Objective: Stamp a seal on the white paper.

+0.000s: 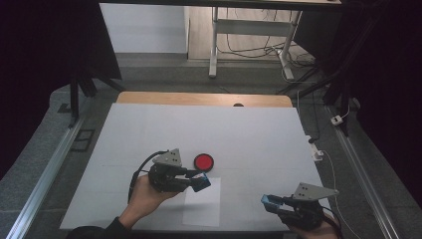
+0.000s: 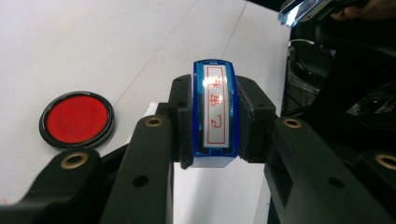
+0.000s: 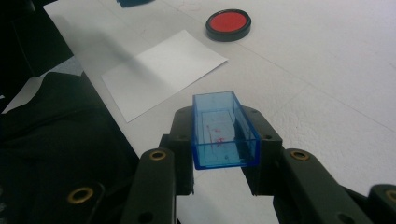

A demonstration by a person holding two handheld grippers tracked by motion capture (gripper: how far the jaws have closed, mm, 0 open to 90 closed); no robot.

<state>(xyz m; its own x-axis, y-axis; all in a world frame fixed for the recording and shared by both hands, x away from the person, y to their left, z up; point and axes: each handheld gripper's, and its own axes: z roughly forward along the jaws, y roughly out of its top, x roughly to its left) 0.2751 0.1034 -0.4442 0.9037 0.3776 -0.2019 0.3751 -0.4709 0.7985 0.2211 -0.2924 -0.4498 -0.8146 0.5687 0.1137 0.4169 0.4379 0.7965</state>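
Nearest to the person, the right gripper (image 1: 271, 201) is hovering low over the bench's (image 1: 259, 129) front right corner, close to the near edge, its fingers (image 3: 264, 135) pinching a clear blue stamp cap (image 3: 224, 130) by its two long sides. The cap is lying open side up, hollow and tilted slightly, with faint red marks showing on its floor.

Just left of that, a white sheet of paper (image 1: 201, 206) is lying flat on the bench, its near edge almost reaching the front rim. In the right gripper view its corner (image 3: 163, 70) is sitting between the cap and the ink pad, with bare white surface all round it.

Above the sheet's far left corner the left gripper (image 1: 201, 181) is hanging in the person's left hand (image 1: 144, 196), fingers (image 2: 184, 121) clamping a blue stamp (image 2: 214, 112) across its narrow body. The stamp's face, a white strip with red characters inside a red frame, is turning up toward the gripper's camera. The two grippers are standing well apart, with open bench between them.

Just beyond the left gripper a round ink pad (image 1: 203, 162) with a black rim and red middle is resting uncovered on the bench, near the stamp but not touching it.

Farther back the white cover is stretching wide and bare to a strip of wooden edge (image 1: 204, 98) at the far side. Metal rails (image 1: 45, 174) are running along the floor on both flanks, and a desk frame (image 1: 249, 30) with trailing cables is standing beyond.
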